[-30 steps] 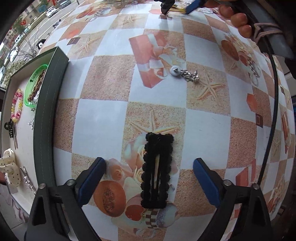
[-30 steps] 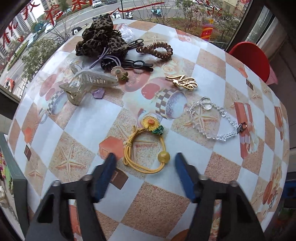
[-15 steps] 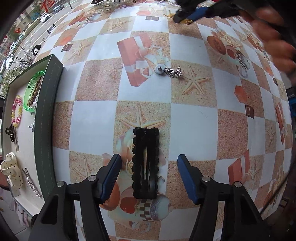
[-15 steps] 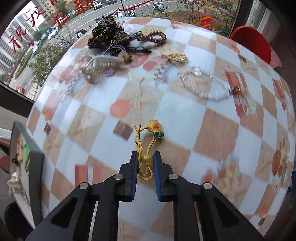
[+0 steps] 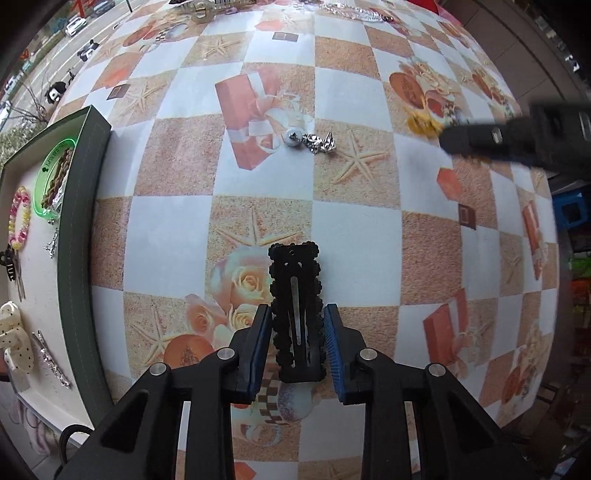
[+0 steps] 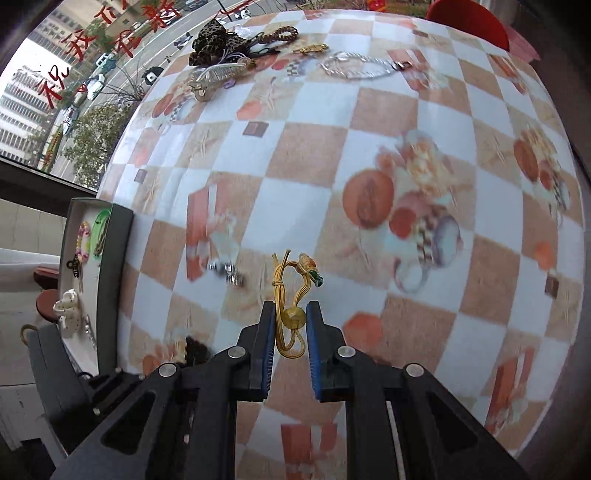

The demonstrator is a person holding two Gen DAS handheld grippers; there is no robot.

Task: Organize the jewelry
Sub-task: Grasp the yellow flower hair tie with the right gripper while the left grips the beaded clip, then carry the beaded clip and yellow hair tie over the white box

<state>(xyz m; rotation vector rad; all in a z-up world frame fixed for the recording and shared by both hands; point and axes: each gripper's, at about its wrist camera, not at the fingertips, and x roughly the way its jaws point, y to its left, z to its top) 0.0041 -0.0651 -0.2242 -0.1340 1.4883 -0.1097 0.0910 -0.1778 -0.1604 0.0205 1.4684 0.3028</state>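
Note:
My left gripper (image 5: 297, 328) is shut on a black beaded hair clip (image 5: 295, 295) that lies lengthwise between the blue pads on the tablecloth. My right gripper (image 6: 290, 321) is shut on a yellow cord hair tie (image 6: 291, 295) with a gold bead and a small flower, held above the table. A dark green tray (image 5: 79, 229) with a white floor sits at the left and holds several pieces; it also shows in the right wrist view (image 6: 114, 236). A silver pearl earring (image 5: 310, 140) lies mid-table.
A pile of hair ties, a clear claw clip (image 6: 214, 74) and a crystal bracelet (image 6: 362, 66) lie at the table's far end. The right gripper's body (image 5: 517, 136) shows blurred at the right of the left wrist view. A red chair (image 6: 469, 22) stands beyond the table.
My left gripper has closed on the black hair clip. My right gripper closed on the yellow hair tie, lifted it and carried it towards the tray side.

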